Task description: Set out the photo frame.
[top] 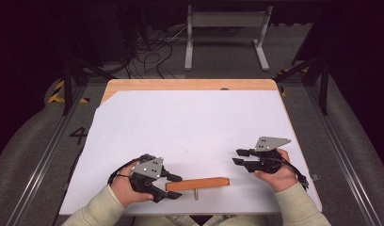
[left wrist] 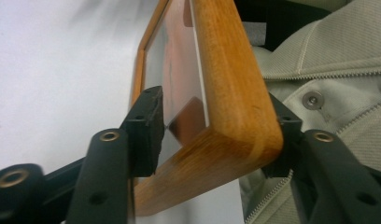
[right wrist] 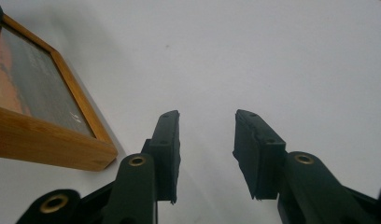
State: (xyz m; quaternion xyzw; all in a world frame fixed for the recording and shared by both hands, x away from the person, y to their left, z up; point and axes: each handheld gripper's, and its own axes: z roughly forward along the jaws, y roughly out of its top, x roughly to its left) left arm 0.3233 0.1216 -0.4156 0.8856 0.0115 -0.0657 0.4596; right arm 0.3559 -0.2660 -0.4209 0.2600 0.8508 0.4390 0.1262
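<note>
Wooden picture frame [top: 197, 184] stands on edge on its rear peg near table's [top: 190, 84] near edge, left gripper [top: 173, 186] jaws loosely straddling its left end without pressing, probably steadying it; right gripper [top: 238, 157] open, empty, clear.

1 wood frame [top: 197, 184], 2 grippers

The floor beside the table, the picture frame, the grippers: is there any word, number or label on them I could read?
"4": painted on the grey floor left of the table.
Wooden picture frame: no writing to be seen on the wood; the picture under its glass is too blurred to tell.
Left gripper, right gripper: no readable label.
</note>
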